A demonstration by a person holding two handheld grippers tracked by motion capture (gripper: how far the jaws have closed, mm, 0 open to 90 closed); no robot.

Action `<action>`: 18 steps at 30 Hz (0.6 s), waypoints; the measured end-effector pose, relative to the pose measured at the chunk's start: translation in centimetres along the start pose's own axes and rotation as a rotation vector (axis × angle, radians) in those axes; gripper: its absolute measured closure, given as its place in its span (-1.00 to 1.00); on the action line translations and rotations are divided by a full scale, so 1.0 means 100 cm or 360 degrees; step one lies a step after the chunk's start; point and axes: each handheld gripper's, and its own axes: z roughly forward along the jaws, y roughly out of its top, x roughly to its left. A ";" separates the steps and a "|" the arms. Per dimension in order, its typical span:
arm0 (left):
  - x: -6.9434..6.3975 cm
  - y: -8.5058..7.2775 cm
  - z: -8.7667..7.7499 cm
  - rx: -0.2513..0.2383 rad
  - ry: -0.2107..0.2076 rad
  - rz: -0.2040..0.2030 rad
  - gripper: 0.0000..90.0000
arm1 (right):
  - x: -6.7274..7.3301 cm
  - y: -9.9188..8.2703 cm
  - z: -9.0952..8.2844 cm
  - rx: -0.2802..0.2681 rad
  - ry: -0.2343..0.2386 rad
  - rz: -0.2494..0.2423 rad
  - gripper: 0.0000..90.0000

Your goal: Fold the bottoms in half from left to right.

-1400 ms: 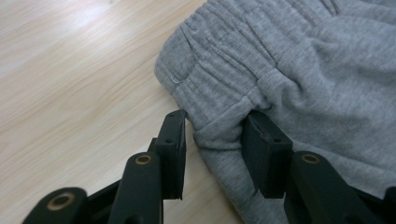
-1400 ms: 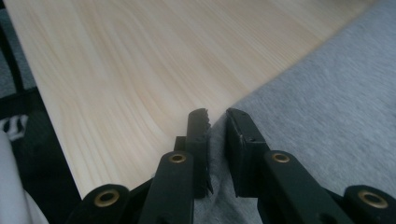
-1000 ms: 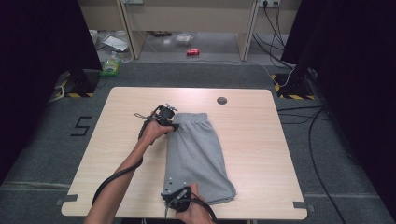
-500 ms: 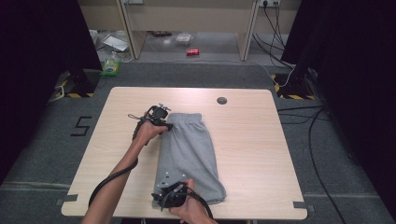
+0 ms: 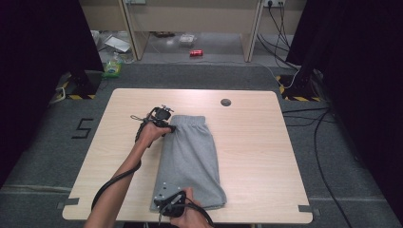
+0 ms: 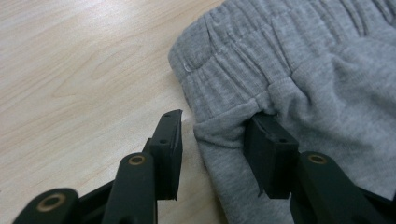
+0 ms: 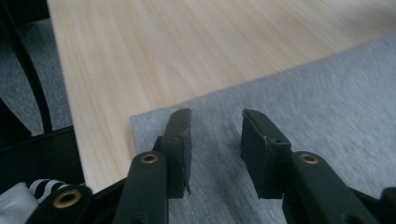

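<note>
Grey shorts [image 5: 192,159] lie folded lengthwise on the table [image 5: 266,152], waistband at the far end, hem at the near edge.

Left gripper [image 5: 167,124] sits at the waistband's left corner. Its jaws have just been opening a little; in the left gripper view one jaw rests on bare wood, the other is tucked under a fold of cloth [image 6: 233,126]. Part open, pads not pressing, so no grip.

Right gripper [image 5: 170,203] hovers over the hem corner [image 7: 154,121] at the near edge. Its jaws have just been closing somewhat, with a gap left and flat cloth below them. Nothing held.

Risks, as I judge them: a pinch at either corner may catch only the top layer, so the fold splits on lifting. The left jaw under the fold could drag the waistband askew.

Writing: a "5" [image 5: 83,128] marked on the floor left of the table. No label readable on the shorts.
</note>
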 end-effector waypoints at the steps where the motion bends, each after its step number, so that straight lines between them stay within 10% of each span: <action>1: 0.000 0.001 0.000 0.0002 0.0004 0.0002 0.27 | 0.000 0.003 0.002 0.0011 0.0013 0.0013 0.42; 12: 0.003 -0.004 0.001 -0.0055 -0.0021 -0.0052 0.27 | -0.015 0.011 0.001 -0.0002 0.0110 0.0192 0.08; 18: 0.002 -0.006 0.001 -0.0074 -0.0022 -0.0069 0.28 | -0.039 0.020 -0.022 -0.0060 -0.0018 0.0196 0.07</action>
